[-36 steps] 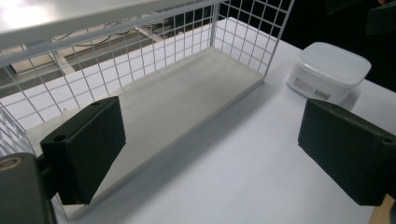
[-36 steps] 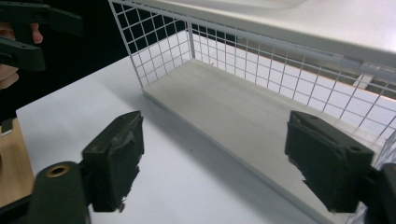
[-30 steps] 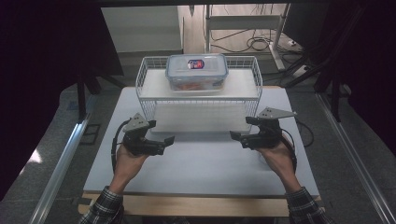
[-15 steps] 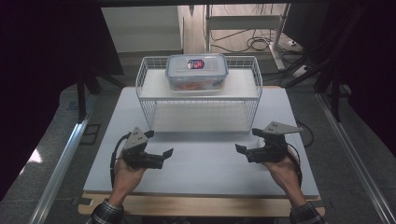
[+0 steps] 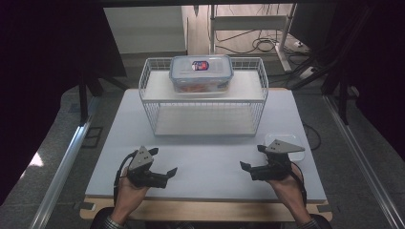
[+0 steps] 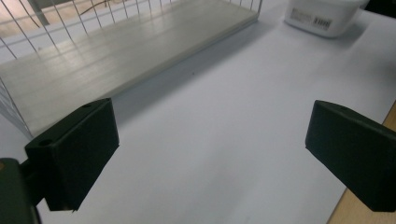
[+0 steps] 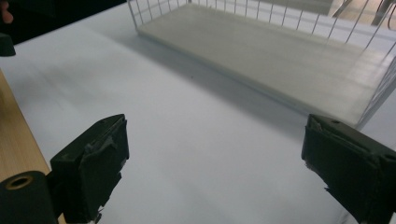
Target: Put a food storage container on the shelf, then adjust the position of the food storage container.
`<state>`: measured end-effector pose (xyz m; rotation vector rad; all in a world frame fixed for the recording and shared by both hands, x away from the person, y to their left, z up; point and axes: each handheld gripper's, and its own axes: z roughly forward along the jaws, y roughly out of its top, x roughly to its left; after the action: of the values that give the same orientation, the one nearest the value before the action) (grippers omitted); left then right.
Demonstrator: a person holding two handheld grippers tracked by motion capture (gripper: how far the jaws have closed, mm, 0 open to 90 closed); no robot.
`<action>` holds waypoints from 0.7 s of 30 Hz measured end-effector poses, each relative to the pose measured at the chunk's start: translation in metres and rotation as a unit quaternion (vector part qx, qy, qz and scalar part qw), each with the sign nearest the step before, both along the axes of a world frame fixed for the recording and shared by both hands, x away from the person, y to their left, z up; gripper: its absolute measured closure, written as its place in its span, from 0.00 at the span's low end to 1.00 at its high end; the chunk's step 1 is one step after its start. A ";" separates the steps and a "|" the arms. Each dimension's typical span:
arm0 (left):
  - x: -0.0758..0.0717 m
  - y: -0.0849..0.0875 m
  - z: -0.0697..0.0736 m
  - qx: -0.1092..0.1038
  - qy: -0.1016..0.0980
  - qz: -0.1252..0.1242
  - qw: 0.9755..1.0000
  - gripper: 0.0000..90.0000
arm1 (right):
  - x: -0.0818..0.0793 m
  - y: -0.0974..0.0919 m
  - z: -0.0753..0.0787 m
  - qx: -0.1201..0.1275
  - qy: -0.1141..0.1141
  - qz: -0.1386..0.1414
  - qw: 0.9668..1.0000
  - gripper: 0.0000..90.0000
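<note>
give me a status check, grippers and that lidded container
Left gripper and right gripper open, empty, low over the table. Lidded container atop the wire rack. Nothing between.

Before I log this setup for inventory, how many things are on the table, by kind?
Wire rack: 1
Lidded clear container on the rack's top shelf: 1
Small white container on the table beside the right gripper: 1
Hand-held grippers, the right one and the left gripper, both open: 2
Total: 5

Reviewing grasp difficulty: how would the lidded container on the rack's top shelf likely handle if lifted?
The lidded container looks like rigid clear plastic, so probably stiff. Contents show inside, so likely some weight. Its smooth walls may slip between jaws.
</note>
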<state>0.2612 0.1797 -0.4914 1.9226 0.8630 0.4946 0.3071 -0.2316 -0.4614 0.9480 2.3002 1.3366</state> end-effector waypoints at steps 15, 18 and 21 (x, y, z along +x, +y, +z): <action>0.000 -0.002 -0.012 0.032 0.013 0.008 0.999 0.03 | 0.006 -0.006 -0.014 -0.030 0.025 -0.042 0.998 0.02; 0.000 -0.002 -0.012 0.033 0.014 0.011 0.999 0.03 | 0.008 -0.010 -0.014 -0.035 0.033 -0.056 0.997 0.06; 0.001 -0.002 -0.013 0.034 0.014 0.011 0.999 0.03 | 0.010 -0.019 -0.011 -0.029 0.032 -0.075 0.996 0.15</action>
<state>0.2618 0.1780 -0.5041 1.9871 0.8975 0.5173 0.3176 -0.2505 -0.4723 1.1342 2.2514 1.1891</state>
